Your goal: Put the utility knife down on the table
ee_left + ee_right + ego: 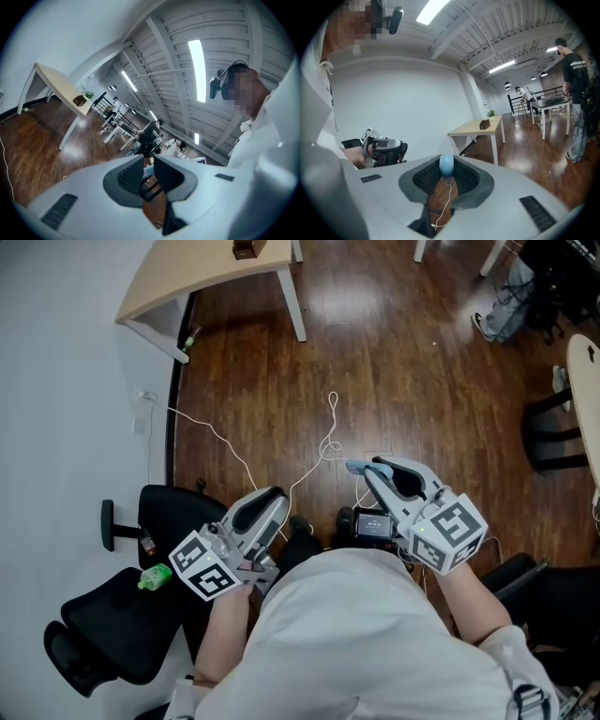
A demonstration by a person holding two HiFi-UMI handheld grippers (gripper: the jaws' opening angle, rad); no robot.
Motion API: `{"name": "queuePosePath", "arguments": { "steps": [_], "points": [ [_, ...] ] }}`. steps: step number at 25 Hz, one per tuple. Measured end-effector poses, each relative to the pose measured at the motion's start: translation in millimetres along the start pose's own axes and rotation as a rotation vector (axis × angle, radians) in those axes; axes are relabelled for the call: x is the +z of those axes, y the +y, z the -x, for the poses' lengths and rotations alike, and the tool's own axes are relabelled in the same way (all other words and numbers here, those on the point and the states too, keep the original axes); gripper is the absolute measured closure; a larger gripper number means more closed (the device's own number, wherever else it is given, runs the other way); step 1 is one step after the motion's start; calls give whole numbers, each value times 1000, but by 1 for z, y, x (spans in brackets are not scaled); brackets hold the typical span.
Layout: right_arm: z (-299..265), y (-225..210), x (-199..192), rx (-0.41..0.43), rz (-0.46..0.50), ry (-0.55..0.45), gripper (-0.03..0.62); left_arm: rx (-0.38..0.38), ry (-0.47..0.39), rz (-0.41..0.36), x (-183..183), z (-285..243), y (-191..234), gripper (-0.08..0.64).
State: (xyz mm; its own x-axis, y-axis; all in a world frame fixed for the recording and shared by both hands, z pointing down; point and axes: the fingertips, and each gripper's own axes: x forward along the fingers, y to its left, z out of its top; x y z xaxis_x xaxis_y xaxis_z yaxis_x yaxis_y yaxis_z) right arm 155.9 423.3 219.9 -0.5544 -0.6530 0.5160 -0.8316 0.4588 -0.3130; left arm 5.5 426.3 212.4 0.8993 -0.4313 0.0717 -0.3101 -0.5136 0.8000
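Observation:
My right gripper is held out over the wooden floor and tilts downward. Its jaws are shut on the utility knife, of which only a rounded blue end shows between the black pads. My left gripper is level at the lower left. Its jaws stand a narrow gap apart with nothing between them. The light wood table stands far ahead by the white wall. It also shows in the right gripper view as the table.
A small dark box sits on the table. A white cable snakes across the floor. A black office chair with a green object is at my left. More desks and a standing person are at the far right.

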Motion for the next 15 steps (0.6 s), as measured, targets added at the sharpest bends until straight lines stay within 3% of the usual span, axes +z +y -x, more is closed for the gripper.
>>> {"name": "queuePosePath", "arguments": {
  "steps": [8, 15],
  "points": [
    [-19, -1, -6, 25, -4, 33, 520, 28, -11, 7, 4, 8, 12, 495],
    [-50, -6, 1, -9, 8, 45, 520, -4, -6, 13, 25, 4, 48, 495]
  ]
}}
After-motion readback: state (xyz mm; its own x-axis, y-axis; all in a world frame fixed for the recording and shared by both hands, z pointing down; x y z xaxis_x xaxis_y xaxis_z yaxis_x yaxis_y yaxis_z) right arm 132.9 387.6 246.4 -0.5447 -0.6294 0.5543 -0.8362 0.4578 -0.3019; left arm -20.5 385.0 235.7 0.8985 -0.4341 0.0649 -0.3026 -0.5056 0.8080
